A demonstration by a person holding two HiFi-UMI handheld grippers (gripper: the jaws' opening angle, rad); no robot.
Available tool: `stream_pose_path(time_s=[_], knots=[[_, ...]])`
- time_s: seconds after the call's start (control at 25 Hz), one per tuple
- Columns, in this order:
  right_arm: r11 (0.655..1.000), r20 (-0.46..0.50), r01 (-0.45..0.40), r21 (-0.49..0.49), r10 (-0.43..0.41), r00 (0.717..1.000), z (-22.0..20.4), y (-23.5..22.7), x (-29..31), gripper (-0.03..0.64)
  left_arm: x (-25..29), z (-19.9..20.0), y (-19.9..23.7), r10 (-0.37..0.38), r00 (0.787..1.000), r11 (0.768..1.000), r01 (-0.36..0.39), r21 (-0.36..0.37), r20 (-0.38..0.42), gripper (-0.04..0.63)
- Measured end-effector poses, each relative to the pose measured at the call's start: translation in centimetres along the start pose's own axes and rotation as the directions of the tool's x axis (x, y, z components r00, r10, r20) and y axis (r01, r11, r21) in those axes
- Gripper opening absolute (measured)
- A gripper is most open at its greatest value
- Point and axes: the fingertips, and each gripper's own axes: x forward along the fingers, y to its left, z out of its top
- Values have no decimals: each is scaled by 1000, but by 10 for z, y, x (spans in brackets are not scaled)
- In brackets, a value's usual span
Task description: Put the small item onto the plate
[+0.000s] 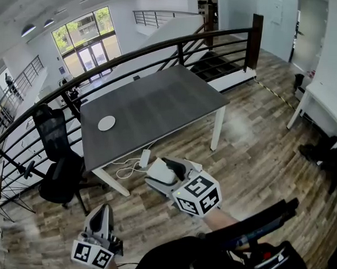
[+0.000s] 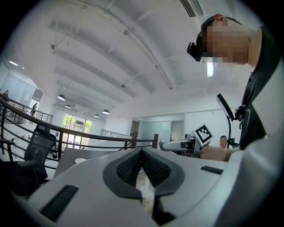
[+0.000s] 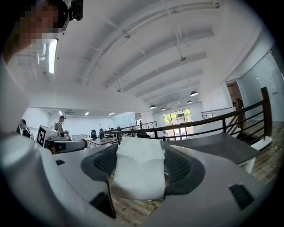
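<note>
One small white item [image 3: 138, 173], pad-like and apparently soft, is pinched between the jaws of the right gripper [image 1: 161, 174]. We read the wide jaw setting as matching the item's breadth. It is carried roughly level above the floor, well apart from the dark table [image 1: 171, 97]. There the round white plate [image 1: 106, 123] lies bare, so we judge transport not yet done. The left gripper [image 2: 142, 155] has its jaws pressed together on nothing and is held low, likely idle.

Bright, even light throughout: daylight through the tall windows [image 1: 86, 43], plus a blown-out strip light [image 3: 52, 54] overhead. Pale glare on the wooden floor [image 1: 237, 129], only faint shadow beneath the worktop [image 1: 153, 102]. Heavy fisheye bending at the edges, dark corners in both gripper views — soft focus on the near body of the left gripper [image 2: 143, 153].
</note>
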Motion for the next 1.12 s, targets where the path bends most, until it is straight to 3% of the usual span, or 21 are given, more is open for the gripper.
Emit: stream_pose_path(time_s=[0.24,0.68,1.12], knots=[[1000,5,4,5,-4,1000,3,8,2,331,-7,5,-6,-39,999,999,39,3,0,3],[999,-8,33,-8,-33,999,-3,23,5,331,-24,7,6,-42,999,999,42,-16,21,3],[998,8,58,-5,-58,998,-9,59,25,331,-59,2,36,-55,998,998,55,-17,14,3]])
